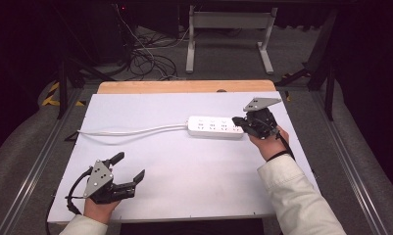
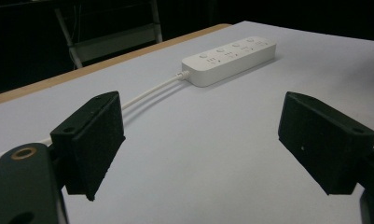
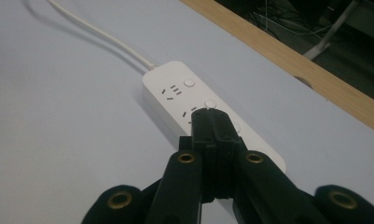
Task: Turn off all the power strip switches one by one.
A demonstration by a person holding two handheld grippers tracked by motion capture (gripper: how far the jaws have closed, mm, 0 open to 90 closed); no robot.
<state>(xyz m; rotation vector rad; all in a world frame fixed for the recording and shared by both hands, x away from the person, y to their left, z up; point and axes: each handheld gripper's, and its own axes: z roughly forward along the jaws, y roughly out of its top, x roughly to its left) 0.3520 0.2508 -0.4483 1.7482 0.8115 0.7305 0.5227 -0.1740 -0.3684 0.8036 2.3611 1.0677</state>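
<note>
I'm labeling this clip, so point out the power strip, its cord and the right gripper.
power strip [image 1: 211, 127], high view, on its white top face.
cord [image 1: 135, 131], high view, midway along the white cable.
right gripper [image 3: 211, 122], right gripper view, at the tips of its shut jaws above the strip.

I am holding my left gripper [image 1: 128, 167] low at the near left, my hand [image 1: 97, 208] wrapped around its body from behind, its grey plate facing up. Its jaws are standing wide apart, nothing between the pads [image 2: 96, 140], and they are pointing forward and to the right. I am reaching my right arm forward on the right side, the pale sleeve [image 1: 294, 196] running up to my wrist. My right hand [image 1: 270, 142] is gripping the right gripper [image 1: 234, 120], which is pointing leftward. Its jaws are pressed flat together, tips meeting with nothing between them [image 3: 211, 123].
</note>
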